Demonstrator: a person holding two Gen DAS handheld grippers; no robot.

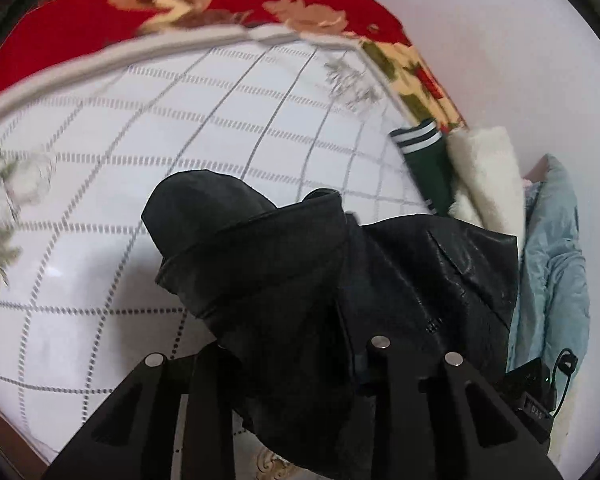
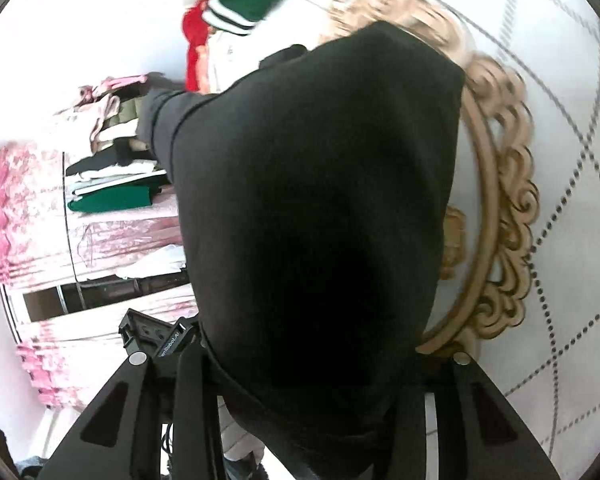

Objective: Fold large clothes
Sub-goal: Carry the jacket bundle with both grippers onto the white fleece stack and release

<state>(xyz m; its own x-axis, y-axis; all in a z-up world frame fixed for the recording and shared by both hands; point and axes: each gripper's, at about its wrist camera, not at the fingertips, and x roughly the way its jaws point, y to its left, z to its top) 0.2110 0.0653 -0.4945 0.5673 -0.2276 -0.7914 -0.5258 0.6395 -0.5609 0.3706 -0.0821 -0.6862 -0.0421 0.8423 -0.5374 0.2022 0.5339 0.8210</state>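
Left wrist view gives me my left gripper [image 1: 300,364] clamping the black jacket [image 1: 320,264] above the grid-patterned sheet [image 1: 180,128], whereas only the right wrist view shows stacked folded clothes [image 2: 112,176] far left, behind my right gripper [image 2: 300,364] pinching that jacket [image 2: 312,200].

Left tool [image 1: 300,354], right tool [image 2: 300,354]: matte black angular fingers, round silver studs

I'm seeing bright, even light; white tablecloth [image 1: 220,128] is blowing out, black garment [image 2: 320,220] is losing detail. Motion blur is smearing edges, fisheye bending everything.
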